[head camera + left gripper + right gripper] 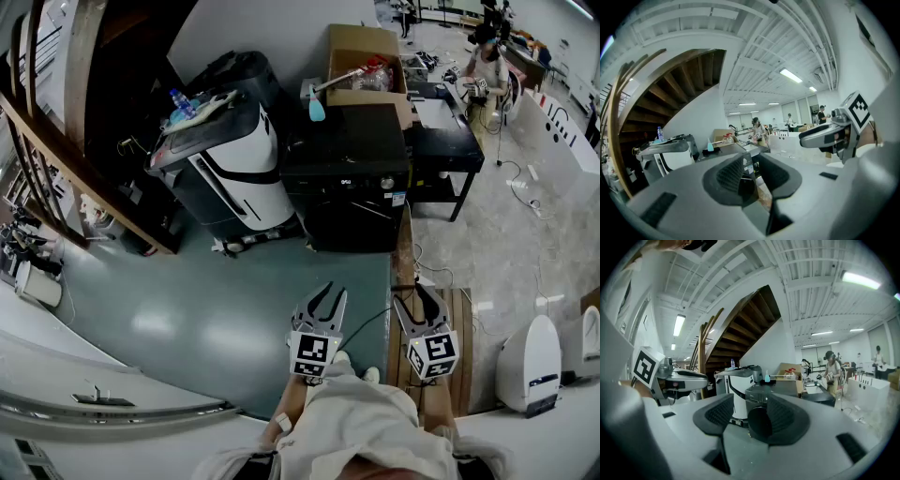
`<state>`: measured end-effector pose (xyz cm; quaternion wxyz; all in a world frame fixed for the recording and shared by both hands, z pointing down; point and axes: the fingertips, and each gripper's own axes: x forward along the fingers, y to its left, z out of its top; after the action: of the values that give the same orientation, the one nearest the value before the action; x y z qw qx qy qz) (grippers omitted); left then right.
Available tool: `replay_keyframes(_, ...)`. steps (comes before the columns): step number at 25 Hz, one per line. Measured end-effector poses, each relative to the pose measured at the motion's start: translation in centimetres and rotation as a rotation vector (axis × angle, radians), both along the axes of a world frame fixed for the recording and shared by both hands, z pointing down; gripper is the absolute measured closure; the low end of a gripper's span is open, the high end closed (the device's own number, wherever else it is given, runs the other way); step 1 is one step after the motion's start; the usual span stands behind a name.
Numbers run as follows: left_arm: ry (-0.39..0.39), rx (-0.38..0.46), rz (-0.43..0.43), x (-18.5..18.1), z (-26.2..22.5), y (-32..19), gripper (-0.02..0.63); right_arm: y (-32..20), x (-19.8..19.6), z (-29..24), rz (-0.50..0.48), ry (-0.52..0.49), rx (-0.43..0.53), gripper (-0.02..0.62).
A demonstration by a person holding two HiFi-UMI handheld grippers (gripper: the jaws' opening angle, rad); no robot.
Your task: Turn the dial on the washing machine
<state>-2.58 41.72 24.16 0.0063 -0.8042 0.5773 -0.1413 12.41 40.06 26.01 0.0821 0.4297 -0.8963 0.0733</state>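
Two grippers hang well short of the washing machine (347, 178), which stands far ahead of both pairs of jaws. Left gripper (323, 298): jaws parted, nothing between them. Right gripper (422, 305): jaws only narrowly parted, likewise empty. The dial (387, 183) lies ahead and slightly left of them. For a clean turn, approach squarely, open wider than the dial, close on its rim, then rotate.

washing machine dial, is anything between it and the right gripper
Nothing visible blocks it. Only floor lies between the right gripper, jaws apart and empty, and the black washing machine, whose dial sits at the upper right of its front. The white and black unit stands beside the machine, out of the path.
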Motion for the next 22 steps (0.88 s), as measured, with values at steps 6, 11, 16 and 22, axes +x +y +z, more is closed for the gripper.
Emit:
replay_keyframes(6, 0.005, -0.009, 0.009, 0.8, 0.3, 0.5, 0.494, 0.4, -0.2, 0.1, -0.019, -0.018, -0.004, 0.342)
replay_keyframes(11, 0.018, -0.019, 0.015, 0.5, 0.7, -0.4, 0.494, -0.1, -0.5, 1.2, -0.013, 0.012, -0.043, 0.345)
replay_keyframes(16, 0.03, -0.029, 0.024, -0.8, 1.6, -2.9, 0.494, -2.6, -1.7, 1.4, 0.003, 0.025, -0.043, 0.356)
replay_keyframes(22, 0.037, -0.021, 0.045, -3.3, 1.5, -7.0, 0.494, -6.9, -4.0, 0.8, 0.02, 0.036, -0.025, 0.362)
